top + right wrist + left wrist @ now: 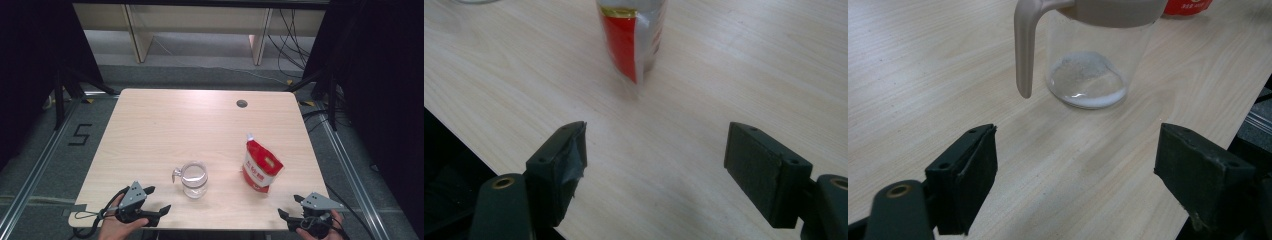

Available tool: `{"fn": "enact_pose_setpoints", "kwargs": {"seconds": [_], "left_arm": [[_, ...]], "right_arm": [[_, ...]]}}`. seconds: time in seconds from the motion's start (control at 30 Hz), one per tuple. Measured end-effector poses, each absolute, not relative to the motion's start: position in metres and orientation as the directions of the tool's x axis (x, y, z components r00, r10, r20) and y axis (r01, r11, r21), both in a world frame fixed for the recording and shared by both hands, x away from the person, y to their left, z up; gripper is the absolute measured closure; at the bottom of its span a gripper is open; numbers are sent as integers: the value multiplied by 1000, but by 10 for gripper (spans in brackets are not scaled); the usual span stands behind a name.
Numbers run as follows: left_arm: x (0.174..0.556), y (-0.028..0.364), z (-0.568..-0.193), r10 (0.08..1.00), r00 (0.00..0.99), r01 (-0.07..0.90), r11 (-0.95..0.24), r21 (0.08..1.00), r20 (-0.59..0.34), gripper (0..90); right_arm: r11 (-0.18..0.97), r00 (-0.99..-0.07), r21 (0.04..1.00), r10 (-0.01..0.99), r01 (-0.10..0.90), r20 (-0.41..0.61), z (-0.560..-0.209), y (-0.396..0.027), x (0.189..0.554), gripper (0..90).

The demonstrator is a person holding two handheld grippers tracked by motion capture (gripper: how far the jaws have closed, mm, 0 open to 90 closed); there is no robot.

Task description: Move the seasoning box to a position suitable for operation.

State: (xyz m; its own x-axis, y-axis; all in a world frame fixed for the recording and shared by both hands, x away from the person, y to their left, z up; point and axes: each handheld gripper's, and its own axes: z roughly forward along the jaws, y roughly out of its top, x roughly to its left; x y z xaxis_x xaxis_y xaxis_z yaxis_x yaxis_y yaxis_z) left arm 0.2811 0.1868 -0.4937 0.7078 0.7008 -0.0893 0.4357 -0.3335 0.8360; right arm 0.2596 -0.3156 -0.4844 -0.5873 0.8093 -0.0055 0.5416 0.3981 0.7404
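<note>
Left gripper view: jug (pixel 1093 55) top cut off.
Jug: ahead of left gripper (pixel 1075 175), apart.
Pouch (pixel 633 35): ahead of right gripper (pixel 654 170), apart.
Jaws: both wide, empty.

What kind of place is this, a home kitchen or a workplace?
Probably a lab or recording station, not a kitchen: a bare wooden table with a cable hole, black curtains on both sides, loose cables on the floor, and metal rails around the table.
</note>
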Motion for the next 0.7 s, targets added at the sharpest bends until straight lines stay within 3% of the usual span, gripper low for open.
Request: {"fn": "enact_pose_setpoints", "kwargs": {"seconds": [0.1, 0.17, 0.23, 0.7], "left_arm": [[283, 188, -493, 710, 697, 446, -322, 835, -99, 149], [285, 186, -492, 718, 678, 473, -262, 841, -157, 151], [289, 187, -489, 716, 685, 453, -271, 849, -137, 162], [334, 193, -472, 765, 607, 487, -141, 862, -217, 450]], "right_arm": [[402, -591, 740, 807, 540, -7, -485, -315, 260, 258], [389, -574, 732, 819, 559, 4, -485, -314, 259, 258], [404, -583, 737, 812, 542, -16, -486, -315, 261, 256], [382, -574, 735, 819, 560, 12, -486, -313, 260, 257]]}}
